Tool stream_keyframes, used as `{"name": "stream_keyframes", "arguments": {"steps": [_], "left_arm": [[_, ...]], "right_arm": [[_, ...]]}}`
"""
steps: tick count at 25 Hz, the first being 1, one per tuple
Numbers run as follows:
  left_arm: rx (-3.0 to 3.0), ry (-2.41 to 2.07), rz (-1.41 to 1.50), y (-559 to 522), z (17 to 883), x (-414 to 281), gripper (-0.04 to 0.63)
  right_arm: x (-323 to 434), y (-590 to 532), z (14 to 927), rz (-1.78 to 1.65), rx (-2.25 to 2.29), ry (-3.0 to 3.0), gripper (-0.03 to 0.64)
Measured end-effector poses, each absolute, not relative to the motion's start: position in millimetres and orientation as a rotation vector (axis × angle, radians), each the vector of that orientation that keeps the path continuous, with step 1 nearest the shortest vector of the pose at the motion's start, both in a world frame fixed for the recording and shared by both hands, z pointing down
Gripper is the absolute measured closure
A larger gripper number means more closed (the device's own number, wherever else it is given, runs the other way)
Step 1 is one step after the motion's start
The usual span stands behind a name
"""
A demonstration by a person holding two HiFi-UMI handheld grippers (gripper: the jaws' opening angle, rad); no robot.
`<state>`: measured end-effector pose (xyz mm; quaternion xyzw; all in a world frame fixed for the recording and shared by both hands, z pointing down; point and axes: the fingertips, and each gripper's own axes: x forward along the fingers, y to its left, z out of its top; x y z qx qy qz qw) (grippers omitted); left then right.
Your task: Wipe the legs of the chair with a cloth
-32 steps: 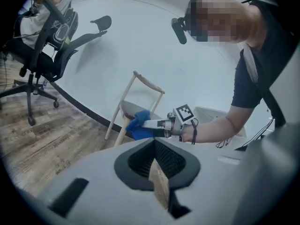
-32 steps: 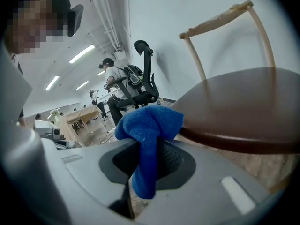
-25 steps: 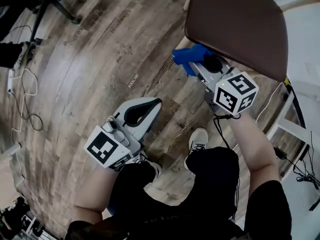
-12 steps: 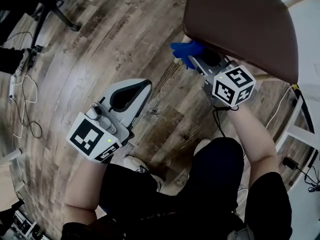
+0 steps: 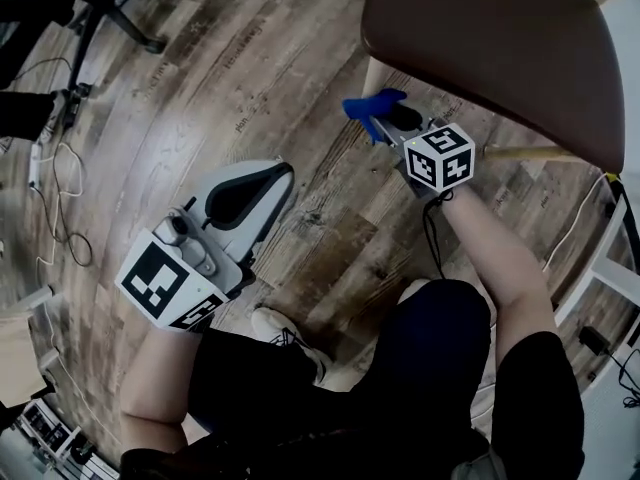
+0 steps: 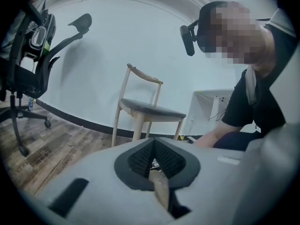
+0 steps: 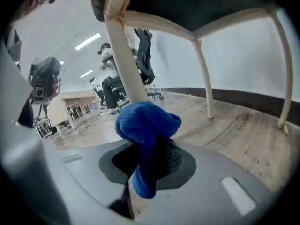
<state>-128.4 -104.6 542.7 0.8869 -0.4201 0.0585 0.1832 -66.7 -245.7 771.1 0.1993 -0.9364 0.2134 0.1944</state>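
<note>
The chair has a brown seat [image 5: 500, 38] and pale wooden legs. Its front leg [image 5: 372, 72] rises just beyond the blue cloth [image 5: 370, 104]. My right gripper [image 5: 390, 120] is shut on that cloth under the seat's near edge. In the right gripper view the cloth [image 7: 147, 125] bunches out of the shut jaws of the right gripper [image 7: 150, 159], right before the front leg [image 7: 123, 50]; I cannot tell if they touch. Two more legs [image 7: 202, 74] stand behind. My left gripper [image 5: 272, 176] hangs shut and empty over the floor at the left, and the left gripper view shows it [image 6: 154, 161] facing the whole chair [image 6: 145, 109].
An office chair base [image 5: 110, 8] and loose cables [image 5: 50, 178] lie on the wood floor at the left. A white frame [image 5: 612, 268] stands at the right edge. The person's shoe [image 5: 275, 326] is below the left gripper. A black office chair [image 6: 28, 55] stands far left.
The right gripper has carried the cloth up and left toward the chair's front leg. The left gripper has drifted left and a little lower.
</note>
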Motion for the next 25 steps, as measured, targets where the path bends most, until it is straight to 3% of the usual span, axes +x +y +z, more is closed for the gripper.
{"name": "stream_keyframes", "arguments": {"steps": [11,19,25], "left_arm": [[2.424,-1.253,0.220,-86.7,551.5,-162.4,0.591],[2.443,-1.257,0.191,-81.8,544.5,-162.6,0.591],[2.495,-1.220,0.182,-89.5,541.2,-147.3,0.591]], "right_arm": [[-66.6,-244.3,910.3,0.751,0.596,-2.269,0.526],[-68.4,-243.9,905.0,0.779,0.626,-2.271,0.525],[-69.0,-241.9,840.9,0.676,0.659,-2.405,0.525]]}}
